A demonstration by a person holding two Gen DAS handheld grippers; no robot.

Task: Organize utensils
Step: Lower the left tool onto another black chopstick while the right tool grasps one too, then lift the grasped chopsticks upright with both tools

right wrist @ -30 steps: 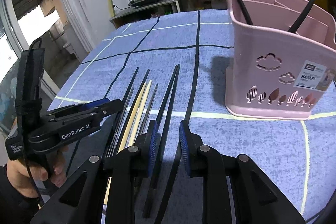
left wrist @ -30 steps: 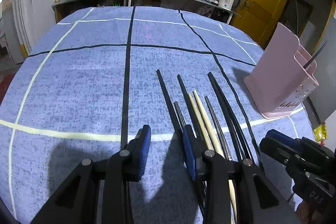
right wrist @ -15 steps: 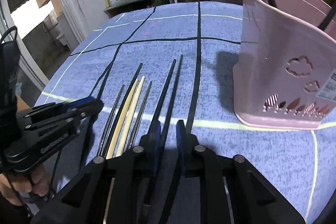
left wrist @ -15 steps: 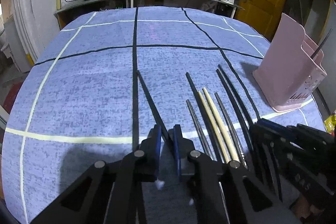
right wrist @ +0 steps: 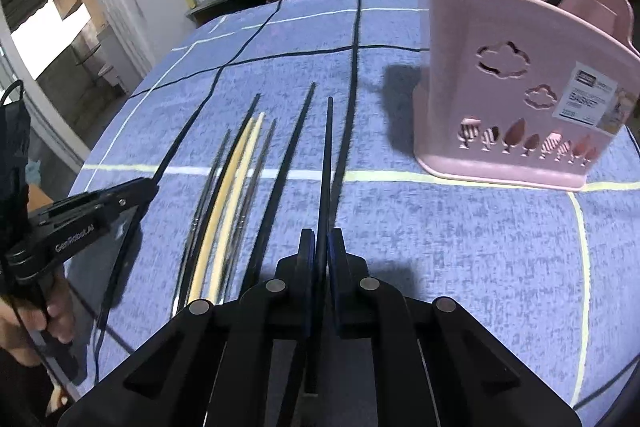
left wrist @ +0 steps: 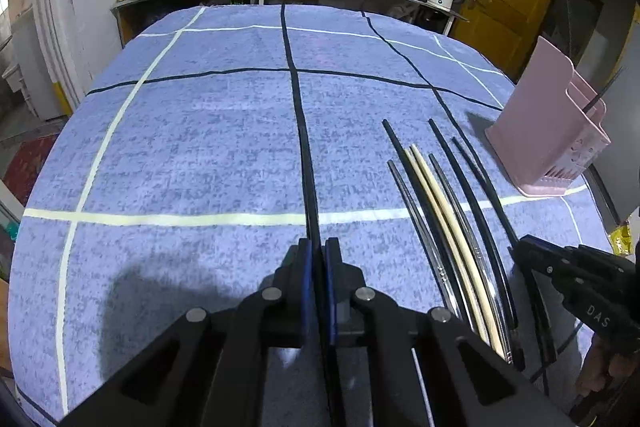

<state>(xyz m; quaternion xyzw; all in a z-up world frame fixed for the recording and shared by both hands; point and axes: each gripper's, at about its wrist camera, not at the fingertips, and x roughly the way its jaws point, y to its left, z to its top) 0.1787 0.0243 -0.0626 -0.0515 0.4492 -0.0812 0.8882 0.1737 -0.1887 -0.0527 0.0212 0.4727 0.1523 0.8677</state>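
Left wrist view: left gripper [left wrist: 316,255] clamped on one black chopstick [left wrist: 306,163], blue pads [left wrist: 305,267] pressed together on it, jaws just drawn closed. Lying to its right on the blue checked tablecloth [left wrist: 180,147], a row of remaining chopsticks [left wrist: 440,219], black, pale wood and metal. Standing beyond them, near the table's right edge, a pink utensil basket [left wrist: 548,143]. Right wrist view: right gripper [right wrist: 319,247] likewise just closed, pinching another black chopstick [right wrist: 326,155], rightmost of the row, basket just beyond to the right.

"GenRobot.AI" on left gripper [right wrist: 150,187]; "DAS" on right gripper [left wrist: 516,247]
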